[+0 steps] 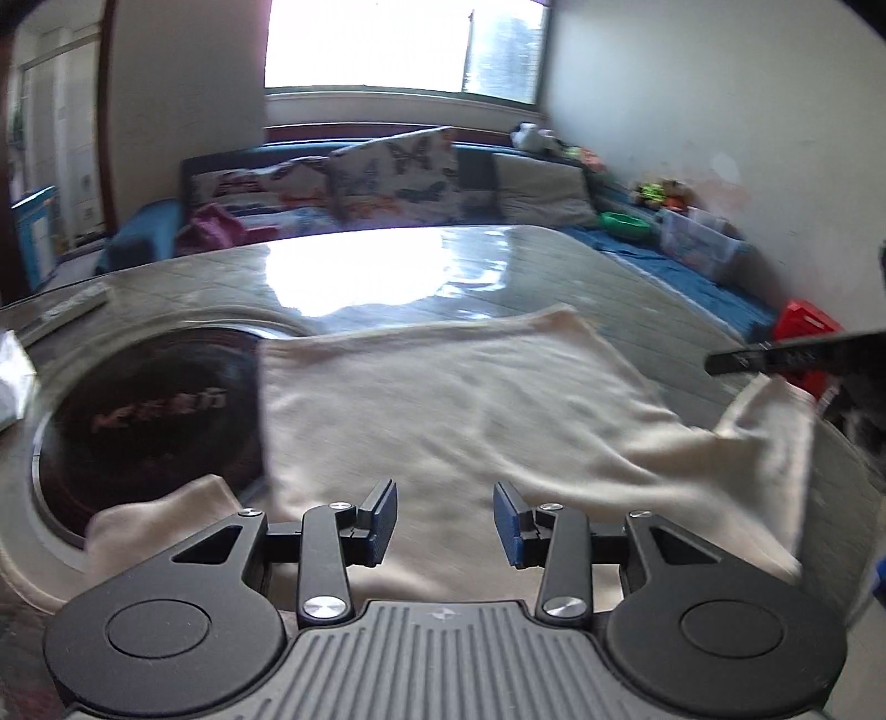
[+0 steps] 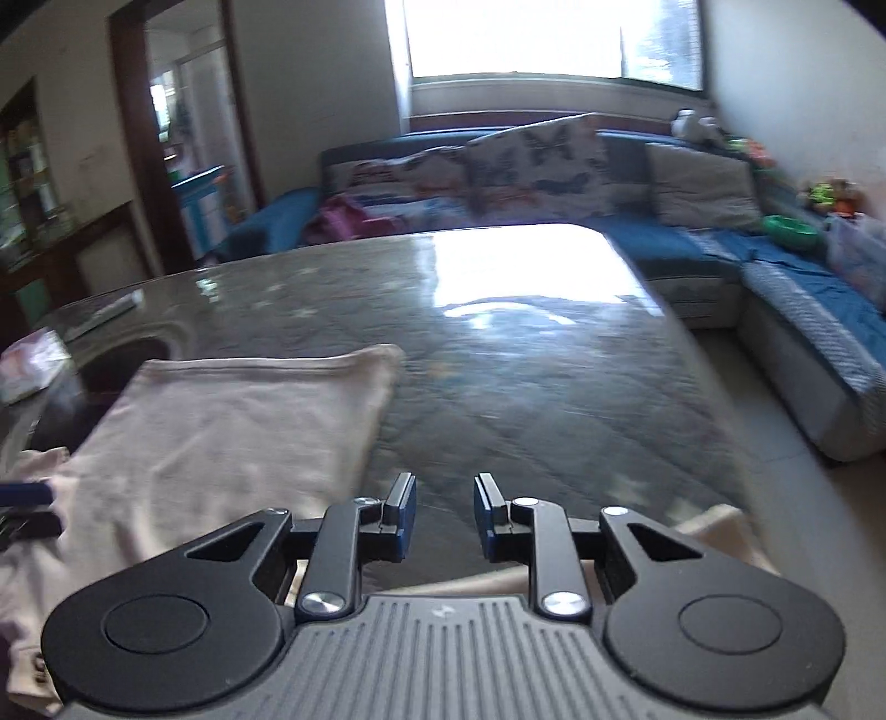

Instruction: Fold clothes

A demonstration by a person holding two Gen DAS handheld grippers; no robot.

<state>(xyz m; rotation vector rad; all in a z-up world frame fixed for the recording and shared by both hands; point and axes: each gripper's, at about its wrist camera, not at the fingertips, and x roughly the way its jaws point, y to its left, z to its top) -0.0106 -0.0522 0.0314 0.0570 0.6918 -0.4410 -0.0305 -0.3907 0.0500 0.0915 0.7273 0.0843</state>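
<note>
Cream garment (image 1: pixel 459 399) spread flat on glass-topped table (image 1: pixel 387 266), partly covering a dark round inset (image 1: pixel 149 410). Left gripper (image 1: pixel 444 523) hovers over its near edge, jaws apart and empty; right gripper (image 2: pixel 443 515), jaws likewise apart, hovers beside the cloth's right sleeve (image 1: pixel 769 443).

Blown-out window (image 1: pixel 404 44) backlight; table (image 2: pixel 498 310) glare; motion blur.
</note>
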